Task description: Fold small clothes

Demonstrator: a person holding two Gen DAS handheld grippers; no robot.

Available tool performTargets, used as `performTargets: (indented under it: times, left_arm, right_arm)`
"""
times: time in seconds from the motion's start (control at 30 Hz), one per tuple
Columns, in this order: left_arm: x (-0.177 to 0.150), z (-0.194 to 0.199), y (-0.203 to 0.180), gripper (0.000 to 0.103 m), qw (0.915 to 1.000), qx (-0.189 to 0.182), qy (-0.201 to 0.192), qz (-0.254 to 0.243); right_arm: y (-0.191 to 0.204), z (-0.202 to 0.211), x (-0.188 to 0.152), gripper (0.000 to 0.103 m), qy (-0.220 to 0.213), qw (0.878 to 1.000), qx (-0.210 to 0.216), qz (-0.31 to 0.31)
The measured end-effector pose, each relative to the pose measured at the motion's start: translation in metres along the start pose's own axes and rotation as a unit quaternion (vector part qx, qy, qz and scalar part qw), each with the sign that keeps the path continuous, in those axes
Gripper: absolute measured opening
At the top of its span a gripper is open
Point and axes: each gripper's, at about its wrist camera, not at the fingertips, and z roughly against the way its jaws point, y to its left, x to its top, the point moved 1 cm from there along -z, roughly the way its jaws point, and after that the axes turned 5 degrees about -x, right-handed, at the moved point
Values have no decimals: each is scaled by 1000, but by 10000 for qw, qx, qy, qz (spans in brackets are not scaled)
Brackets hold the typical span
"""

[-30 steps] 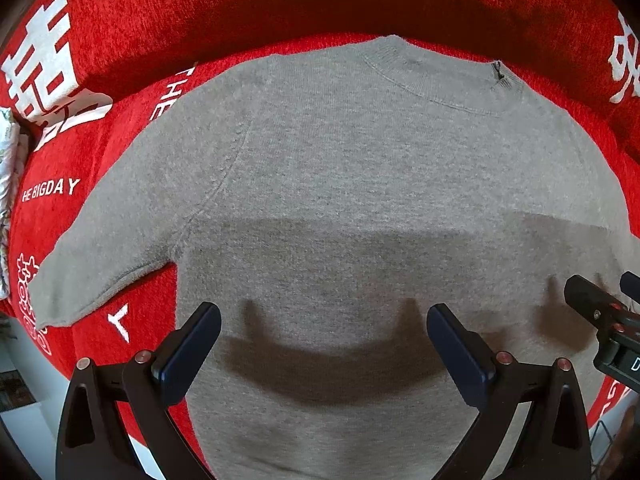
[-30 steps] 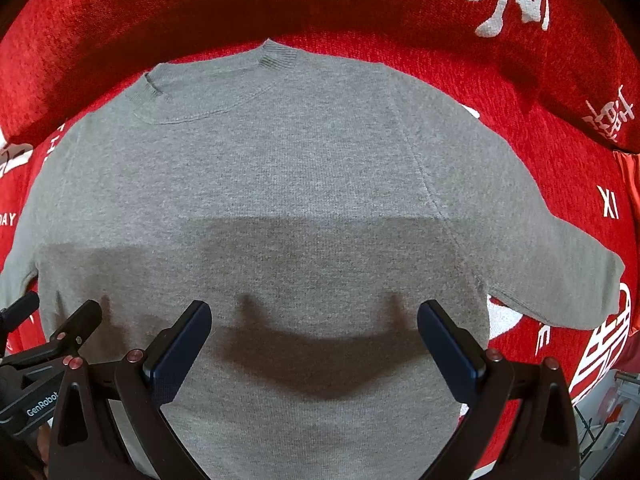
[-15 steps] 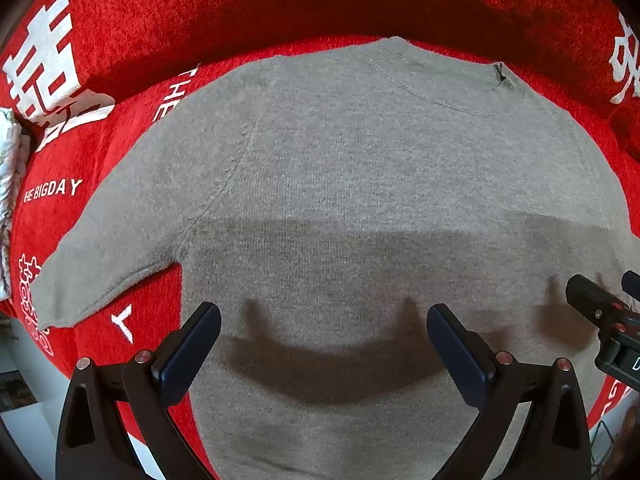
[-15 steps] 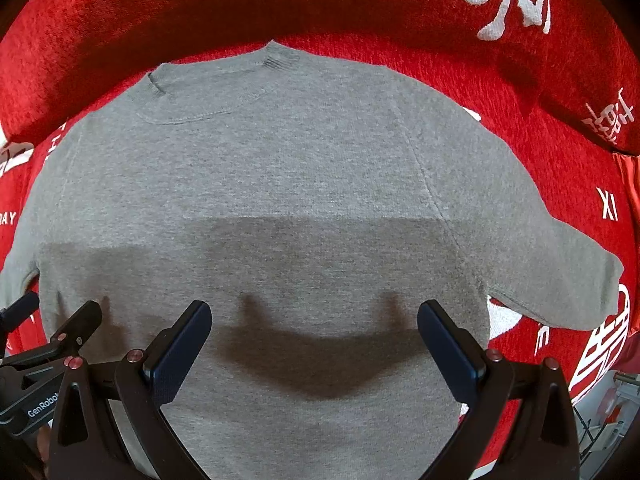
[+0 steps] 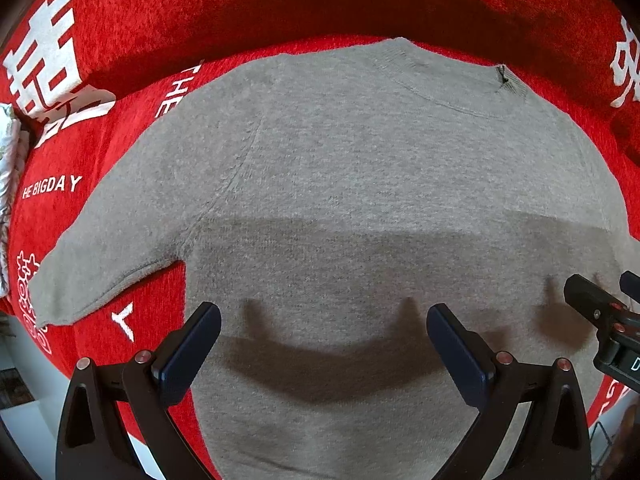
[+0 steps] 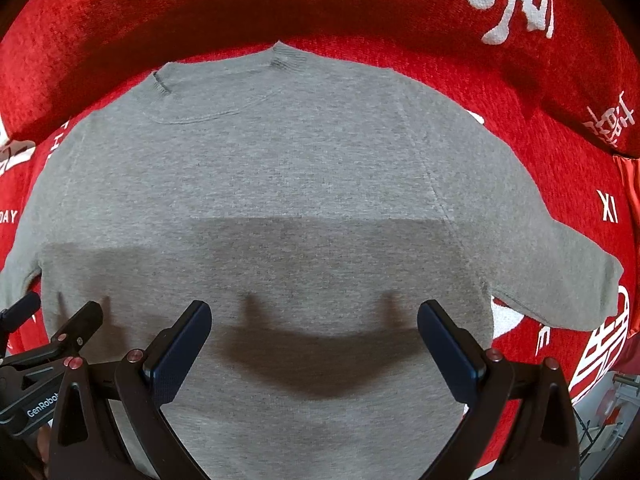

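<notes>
Grey sweater (image 5: 360, 184) flat, unfolded on red blanket (image 5: 280, 4); left gripper (image 5: 324, 344), right gripper (image 6: 314, 340) both wide, empty, above hem; likely next: pinch sleeve, fold inward

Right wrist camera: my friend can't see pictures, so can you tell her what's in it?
A gray short-sleeved knit sweater lies spread flat on a red blanket with white lettering, neckline away from the camera. The open right gripper hovers over the sweater's lower half, holding nothing, and the left gripper pokes in at the lower left edge.
</notes>
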Motion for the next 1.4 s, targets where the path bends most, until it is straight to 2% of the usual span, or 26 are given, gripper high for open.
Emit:
performTargets:
  times: [0.3,0.5,0.8,1.4]
  left_arm:
    - [0,1,4,103,10000,83,16,-17]
    - [-1,4,5,103,9998,118,-178,-34]
    - [-2,9,4,103,9996,105,-256,-56]
    - [-4,10,16,103,10000,-65,-59,38]
  right_arm:
    - [0,1,0,103,28,10000,6,-4]
    - [0,3,-2,103,15,10000,7,21]
    - [3,4,-4,103,81,9999,-46,45]
    - [11,10,-3,103,-46,9999,-103,82]
